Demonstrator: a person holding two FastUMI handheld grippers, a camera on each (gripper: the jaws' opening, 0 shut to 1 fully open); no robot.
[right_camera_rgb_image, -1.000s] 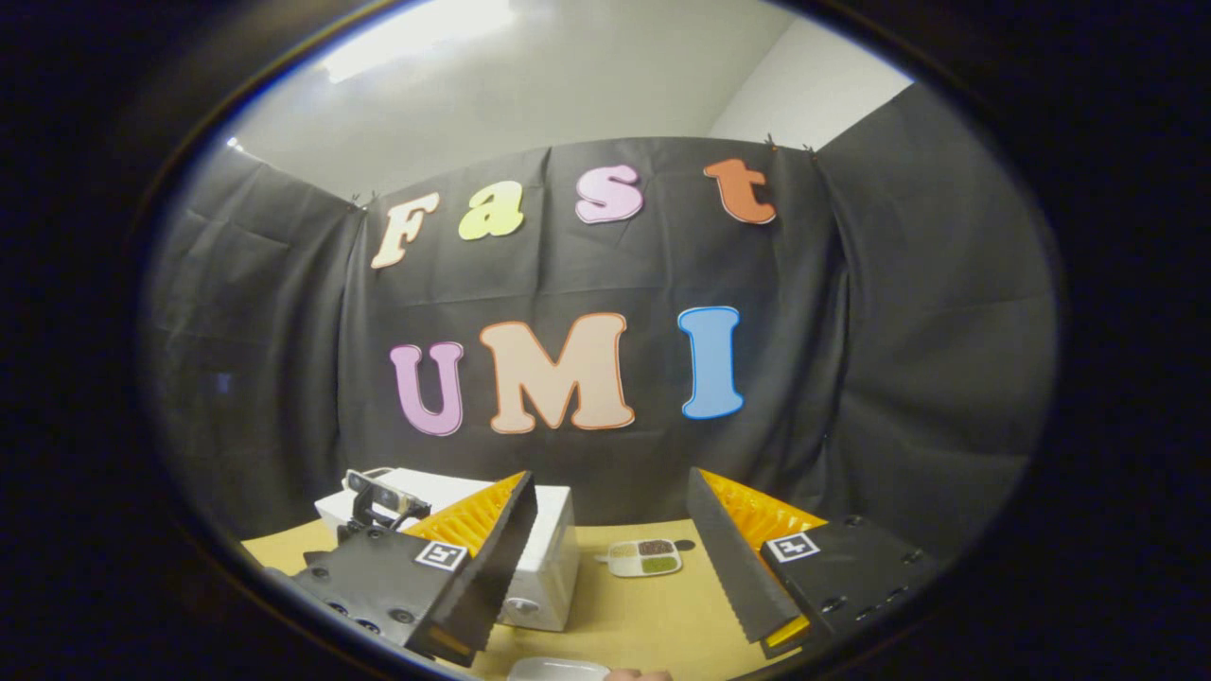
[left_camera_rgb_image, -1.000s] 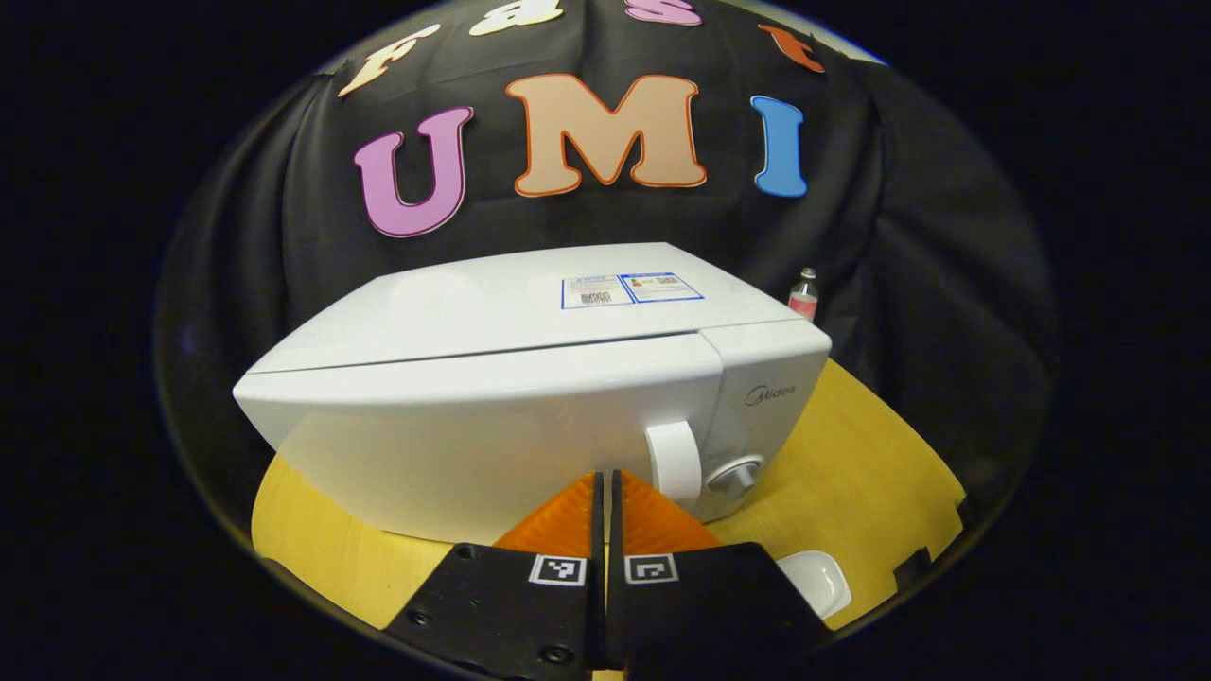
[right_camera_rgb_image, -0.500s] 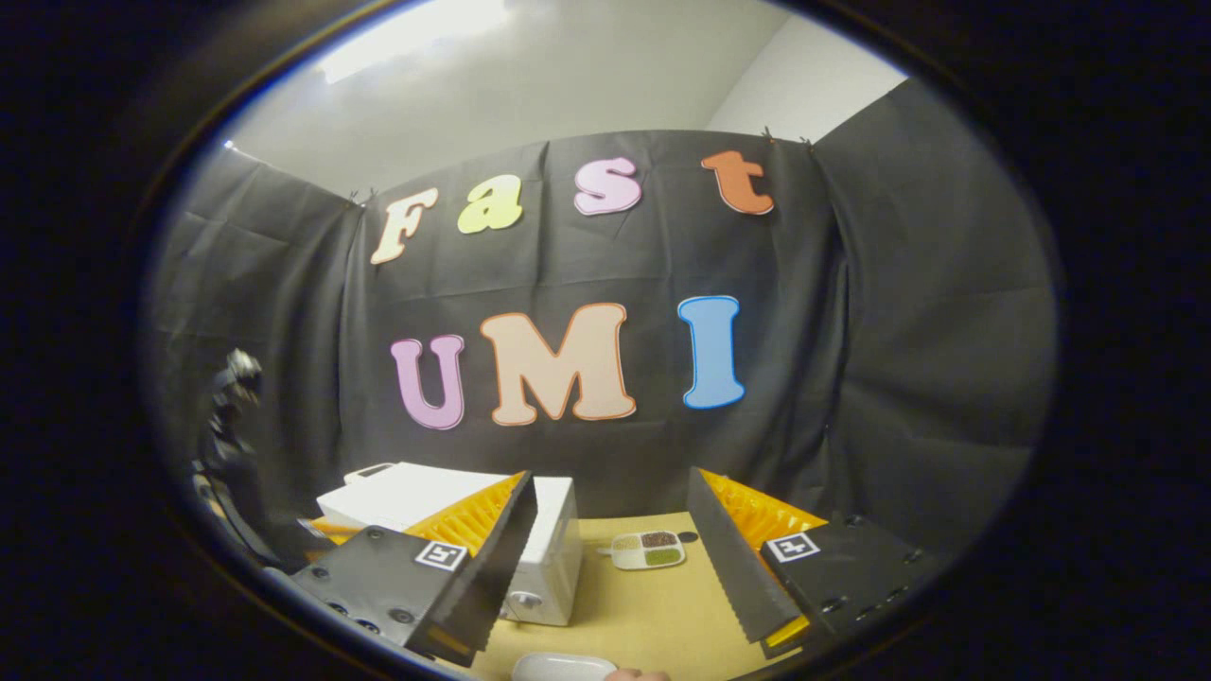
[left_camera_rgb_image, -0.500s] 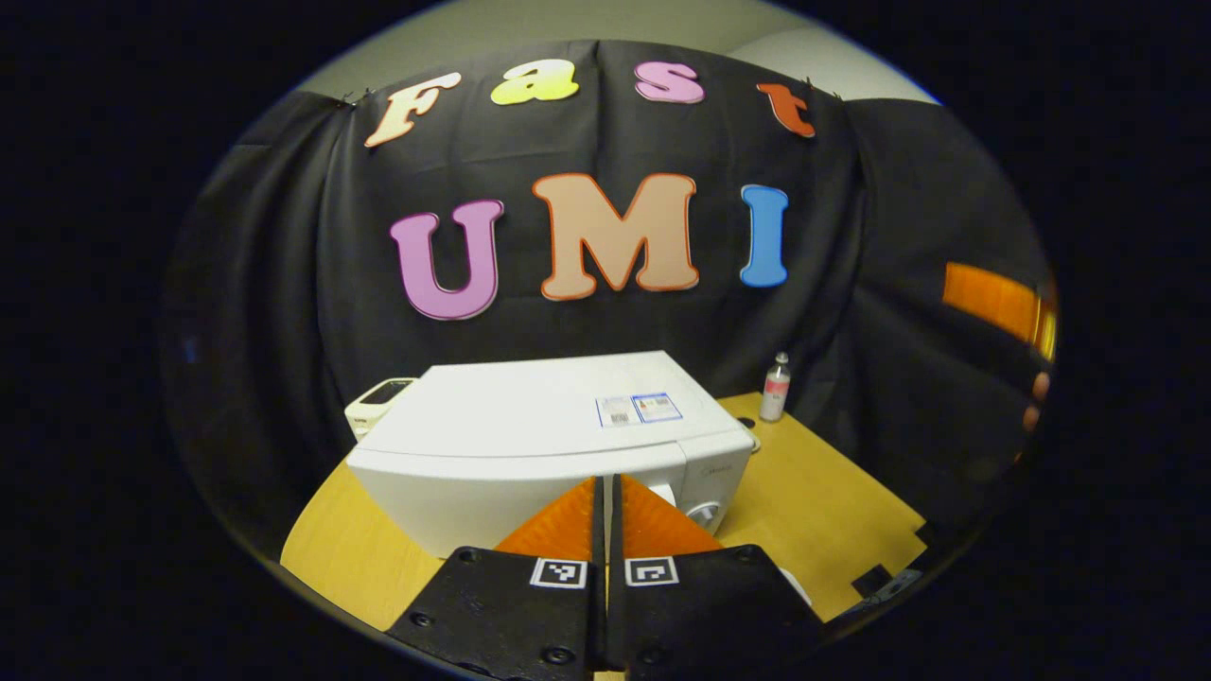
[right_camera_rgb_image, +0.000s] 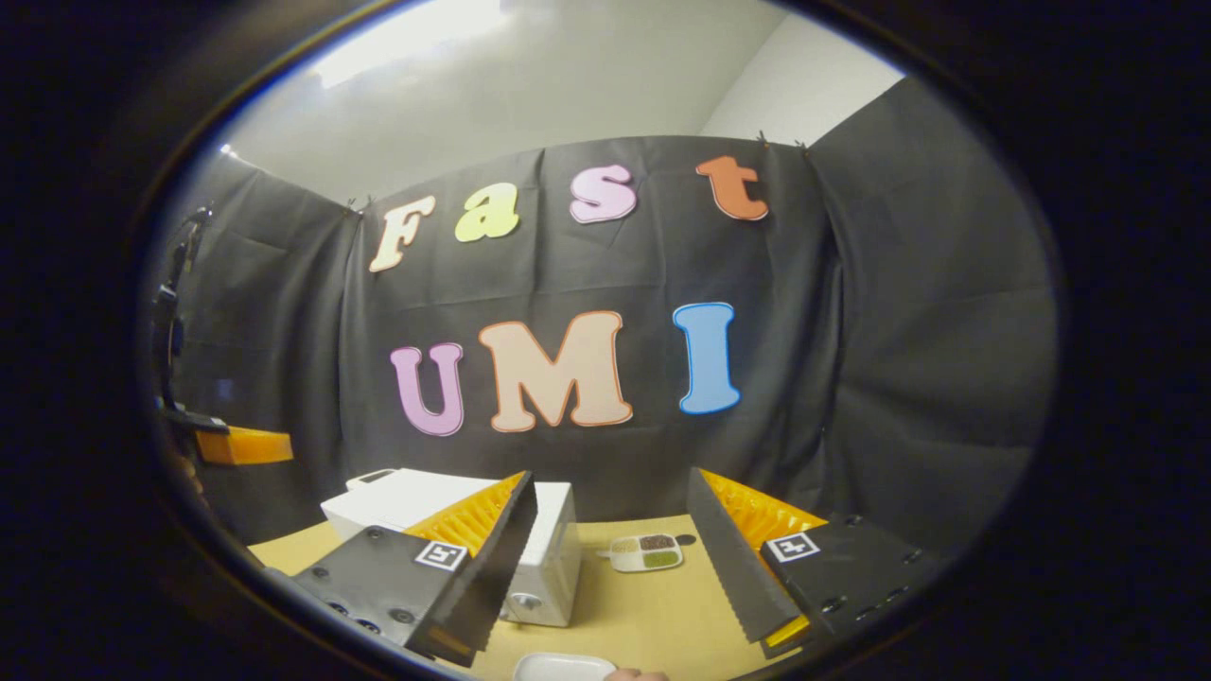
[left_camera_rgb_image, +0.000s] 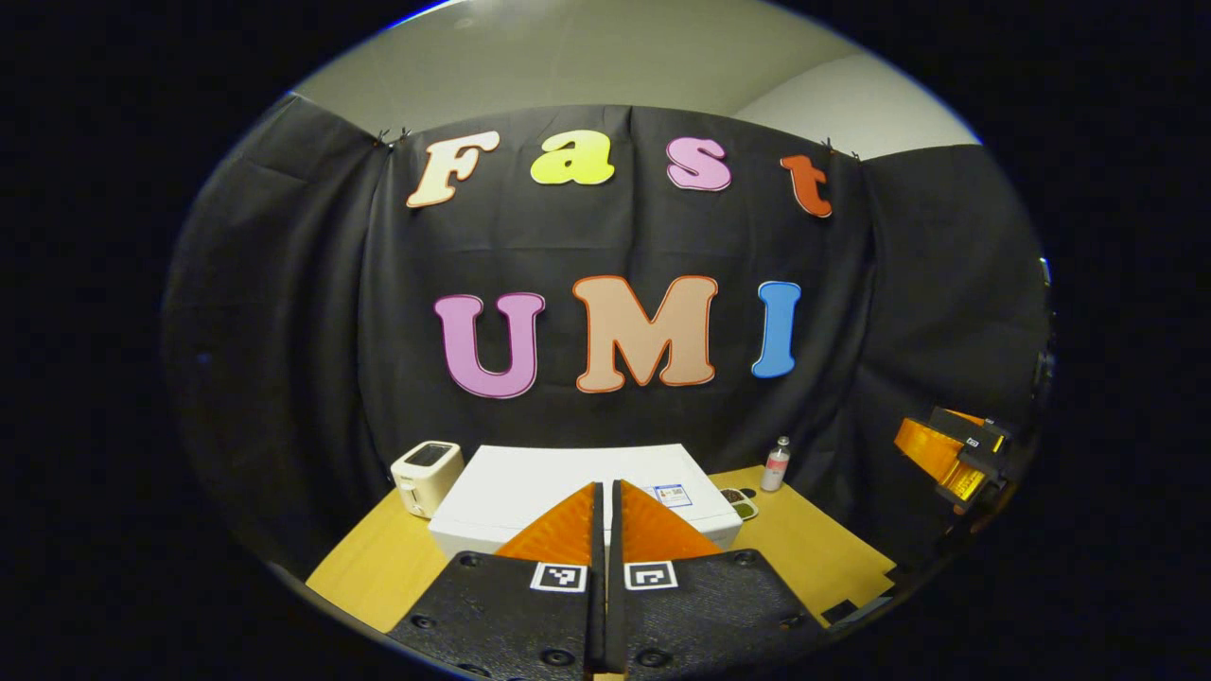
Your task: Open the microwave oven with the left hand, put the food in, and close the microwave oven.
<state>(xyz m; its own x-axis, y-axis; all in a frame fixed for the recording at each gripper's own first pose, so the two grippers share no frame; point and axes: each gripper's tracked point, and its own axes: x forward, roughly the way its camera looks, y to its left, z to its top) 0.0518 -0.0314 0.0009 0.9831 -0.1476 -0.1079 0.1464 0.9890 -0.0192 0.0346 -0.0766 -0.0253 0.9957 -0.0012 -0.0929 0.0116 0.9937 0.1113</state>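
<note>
left gripper [left_camera_rgb_image: 605, 497] fingers pressed together, empty, raised before closed white box-shaped microwave oven [left_camera_rgb_image: 530, 492]; right gripper [right_camera_rgb_image: 610, 530] spread wide, empty, above yellow wooden table [right_camera_rgb_image: 643, 615].

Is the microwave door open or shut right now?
Shut. In the right gripper view the microwave shows a flat, closed front above its knob, with no door swung out and no inside visible.

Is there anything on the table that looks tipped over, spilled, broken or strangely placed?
Nothing stands out. The microwave oven sits square on the table, its door shut. The toaster and small bottle stand upright, and the divided dish lies flat with nothing spilled.
</note>
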